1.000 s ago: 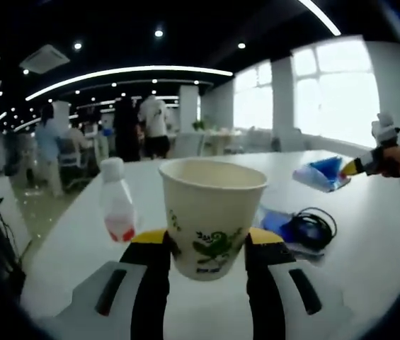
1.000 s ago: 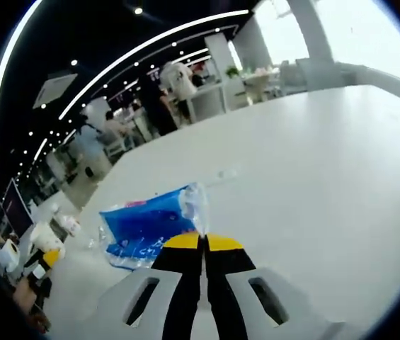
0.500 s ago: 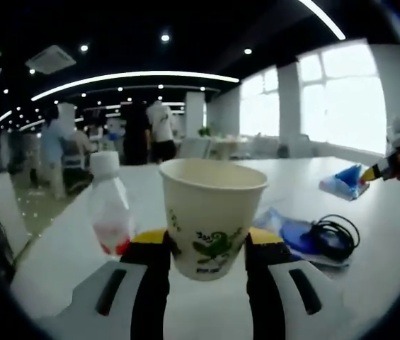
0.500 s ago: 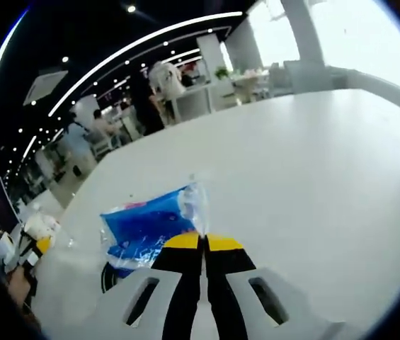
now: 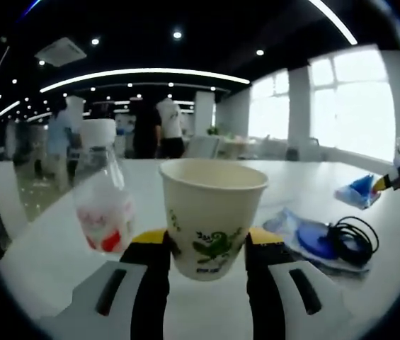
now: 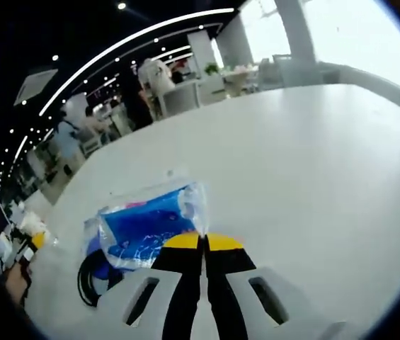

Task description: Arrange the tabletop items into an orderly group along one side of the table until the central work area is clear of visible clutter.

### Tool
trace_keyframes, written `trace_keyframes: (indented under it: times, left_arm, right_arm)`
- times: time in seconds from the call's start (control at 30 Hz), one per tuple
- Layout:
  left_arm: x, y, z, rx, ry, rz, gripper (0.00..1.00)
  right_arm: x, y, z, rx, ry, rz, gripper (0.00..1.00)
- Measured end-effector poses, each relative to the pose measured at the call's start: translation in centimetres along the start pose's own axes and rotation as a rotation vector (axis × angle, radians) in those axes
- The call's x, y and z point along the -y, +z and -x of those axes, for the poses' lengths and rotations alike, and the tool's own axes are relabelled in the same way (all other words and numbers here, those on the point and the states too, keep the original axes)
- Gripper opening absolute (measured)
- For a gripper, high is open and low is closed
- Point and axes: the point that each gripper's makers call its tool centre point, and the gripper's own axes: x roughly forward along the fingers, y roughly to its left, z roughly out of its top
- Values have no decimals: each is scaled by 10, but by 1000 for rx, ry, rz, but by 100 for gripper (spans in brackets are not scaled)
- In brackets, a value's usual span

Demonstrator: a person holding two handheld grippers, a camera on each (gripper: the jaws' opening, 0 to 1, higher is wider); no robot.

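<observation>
Cup (image 5: 212, 218) is sitting upright, clamped between the left gripper's (image 5: 207, 244) jaws above the table (image 5: 51, 248), bottle (image 5: 104, 198) standing just left of it, while the right gripper (image 6: 201, 244) is pinching the blue packet (image 6: 146, 228) far right.

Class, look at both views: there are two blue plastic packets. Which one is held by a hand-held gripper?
The packet pinched at its clear corner by the right hand-held gripper. The other packet lies flat under the black cable.
</observation>
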Motion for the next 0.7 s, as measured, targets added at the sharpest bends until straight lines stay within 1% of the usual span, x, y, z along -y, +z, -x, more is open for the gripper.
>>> trace_keyframes:
  times: [0.1,0.37,0.5,0.53,0.63,0.7]
  left_arm:
    - [-1,-5,-6,-8,1,21,38]
    - [-2,-11,-18,-19,9,7,38]
    - [-5,-17,-22,-29,20,24,38]
    - [-5,-19,-24,-30,20,29,38]
    - [-5,-22,-26,-37,26,33,38]
    - [-6,-25,-28,-48,29,34,38]
  right_arm:
    - [4,-3,-3,-5,-11,1,1]
    - [16,-9,-12,-25,-33,15,1]
    - [19,-12,-18,-35,-29,48,1]
    - [19,-12,-20,-34,-17,53,1]
    - [22,-13,-25,-39,-9,31,1]
    - [23,-15,-29,-45,-4,35,1]
